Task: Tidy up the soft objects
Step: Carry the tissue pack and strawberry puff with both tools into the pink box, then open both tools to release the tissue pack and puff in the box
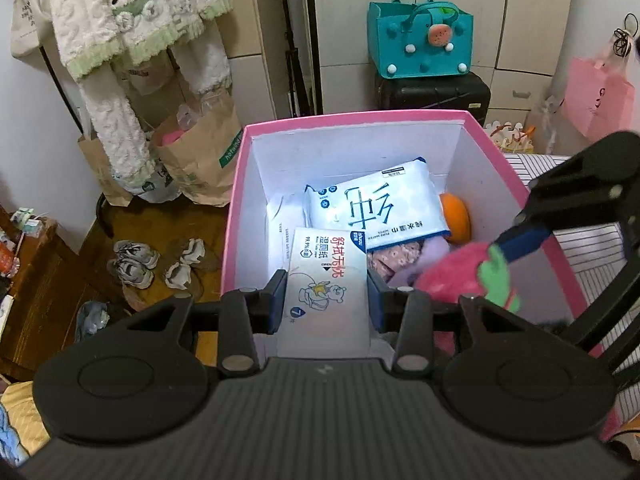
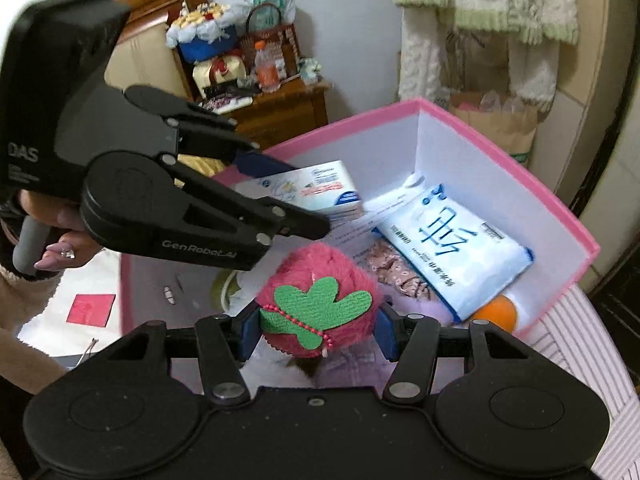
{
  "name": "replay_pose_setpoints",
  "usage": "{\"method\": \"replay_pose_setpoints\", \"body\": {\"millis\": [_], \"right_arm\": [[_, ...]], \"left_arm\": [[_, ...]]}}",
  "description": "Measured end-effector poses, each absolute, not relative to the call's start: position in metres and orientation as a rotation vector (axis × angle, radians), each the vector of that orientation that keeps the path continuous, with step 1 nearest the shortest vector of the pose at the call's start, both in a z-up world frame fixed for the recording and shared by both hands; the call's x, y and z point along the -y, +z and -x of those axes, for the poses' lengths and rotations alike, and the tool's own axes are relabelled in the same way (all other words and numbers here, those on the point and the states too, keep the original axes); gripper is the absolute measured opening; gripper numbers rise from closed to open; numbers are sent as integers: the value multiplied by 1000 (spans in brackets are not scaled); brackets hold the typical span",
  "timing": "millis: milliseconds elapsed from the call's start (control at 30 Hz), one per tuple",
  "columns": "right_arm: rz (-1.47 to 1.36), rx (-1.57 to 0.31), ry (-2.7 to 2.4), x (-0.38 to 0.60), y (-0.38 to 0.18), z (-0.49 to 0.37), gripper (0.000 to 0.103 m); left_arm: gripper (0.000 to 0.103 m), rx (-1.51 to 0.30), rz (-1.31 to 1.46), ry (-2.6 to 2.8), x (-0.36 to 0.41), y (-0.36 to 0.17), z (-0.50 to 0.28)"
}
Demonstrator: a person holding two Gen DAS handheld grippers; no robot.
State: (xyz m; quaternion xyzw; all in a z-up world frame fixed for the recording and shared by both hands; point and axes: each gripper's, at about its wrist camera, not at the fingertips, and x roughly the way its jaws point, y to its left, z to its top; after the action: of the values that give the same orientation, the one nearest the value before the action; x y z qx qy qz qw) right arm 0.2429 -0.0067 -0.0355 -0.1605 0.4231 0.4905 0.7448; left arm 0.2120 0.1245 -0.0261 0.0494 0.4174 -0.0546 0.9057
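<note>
A: Nearest first; what does each hand carry, and where does it sit against the pink box (image 1: 236,184)?

B: The left gripper (image 1: 326,300) has its fingers (image 1: 276,300) clamped on a flat wipes pack (image 1: 324,292); the pack's long axis runs straight out toward twelve o'clock, its far end already over the box's near wall. The right gripper (image 2: 316,328) is clamped on a furry pink strawberry toy (image 2: 320,304), green felt leaf uppermost; in the left wrist view that toy sits at about three o'clock of the pack, hanging over the box's inside.

A: So which is nearer the drop?

B: I judge both are above the opening; the free floor lies low and toward twelve o'clock, since a large blue-and-white wipes packet (image 1: 380,204) and an orange ball (image 1: 456,216) fill the far part.

A: Any writing?

B: The held pack shows "OPEN" and red Chinese characters; the left gripper's arm reads "GenRobot.AI", its body "DAS"; the far packet bears one big blue character.
</note>
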Motion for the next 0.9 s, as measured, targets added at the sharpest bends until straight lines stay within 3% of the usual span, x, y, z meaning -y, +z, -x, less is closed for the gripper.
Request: {"method": "replay_pose_setpoints", "body": {"millis": [167, 333, 633, 833, 900], "right_arm": [[341, -945, 1090, -8, -49, -251, 64], [328, -935, 1069, -9, -52, -251, 72], [220, -857, 998, 35, -21, -225, 75], [195, -800, 933, 64, 0, -197, 76], [200, -781, 909, 70, 6, -186, 76]], "left_arm": [[40, -855, -71, -122, -126, -28, -217], [41, -778, -82, -67, -127, -18, -210], [44, -757, -38, -66, -133, -4, -182], [48, -757, -29, -103, -121, 7, -157], [55, -751, -31, -110, -117, 12, -148]]}}
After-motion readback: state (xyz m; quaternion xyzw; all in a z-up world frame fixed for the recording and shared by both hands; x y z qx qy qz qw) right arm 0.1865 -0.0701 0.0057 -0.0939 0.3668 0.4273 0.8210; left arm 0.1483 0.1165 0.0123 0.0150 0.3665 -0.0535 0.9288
